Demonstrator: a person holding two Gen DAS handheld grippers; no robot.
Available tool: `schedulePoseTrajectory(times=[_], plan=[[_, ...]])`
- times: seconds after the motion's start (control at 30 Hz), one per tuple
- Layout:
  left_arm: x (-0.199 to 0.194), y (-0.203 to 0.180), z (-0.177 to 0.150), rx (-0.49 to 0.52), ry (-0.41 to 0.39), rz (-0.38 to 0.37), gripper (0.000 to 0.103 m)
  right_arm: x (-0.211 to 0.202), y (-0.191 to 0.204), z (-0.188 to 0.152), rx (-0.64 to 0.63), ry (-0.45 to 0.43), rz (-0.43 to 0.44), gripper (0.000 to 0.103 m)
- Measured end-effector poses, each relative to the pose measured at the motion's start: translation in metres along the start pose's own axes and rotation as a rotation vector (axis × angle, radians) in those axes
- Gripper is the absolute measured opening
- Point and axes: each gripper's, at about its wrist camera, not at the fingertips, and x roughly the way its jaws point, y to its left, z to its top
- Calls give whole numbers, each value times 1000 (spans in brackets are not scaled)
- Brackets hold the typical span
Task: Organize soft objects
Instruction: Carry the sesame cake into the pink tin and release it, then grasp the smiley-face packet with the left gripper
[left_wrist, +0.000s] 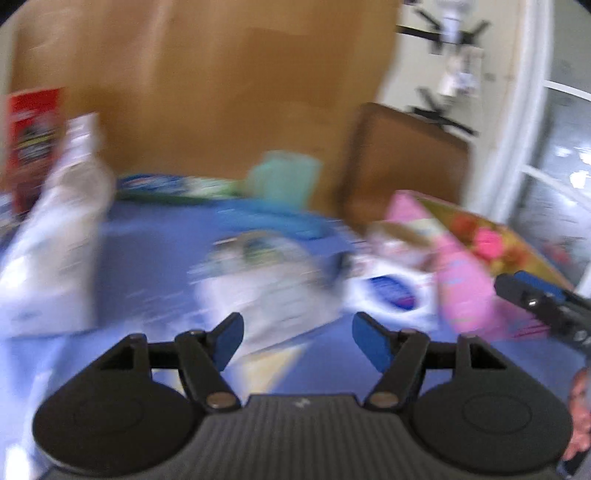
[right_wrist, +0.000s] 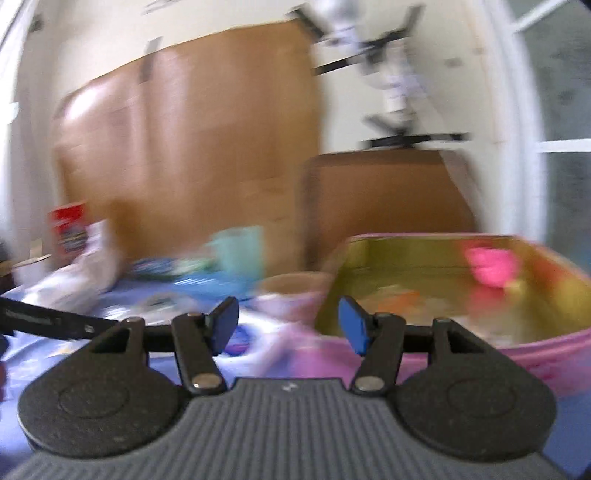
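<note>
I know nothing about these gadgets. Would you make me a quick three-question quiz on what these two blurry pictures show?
1. True or false: the left tool is clamped on a bag.
2. What colour is the outside of the bin? A green, B pink, C black.
3. Fill in: the tall board leaning against the wall at the back is made of ____.

Key: 1 false, both tools, the right tool included, stand open with nothing between their pads. 2 B. 3 cardboard.

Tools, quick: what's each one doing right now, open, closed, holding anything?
Left tool: open, nothing between its pads.
Right tool: open, holding nothing.
</note>
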Motion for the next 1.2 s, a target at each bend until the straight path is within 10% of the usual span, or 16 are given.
schedulePoseTrajectory(times=[0.23, 0.47, 0.73, 0.87, 1.07, 1.2], plan=[[-10, 72, -19, -208, 8, 36, 67, 84, 52, 14, -14, 177, 192, 63], [-6, 80, -18, -247, -14, -5, 67, 176, 37, 26, 238, 381, 245, 59], [-10, 89, -23, -307, -19, -69, 68, 86, 58, -4, 170, 369, 404, 57], [-6, 86, -19, -298, -3, -72, 68, 55, 78, -11, -34, 322, 380, 84], [10, 74, -7, -245, 48, -11, 78, 88, 105, -12, -196, 355, 335, 86], [17, 54, -5, -161, 78, 12, 56, 102, 114, -18, -227, 387, 314, 74]])
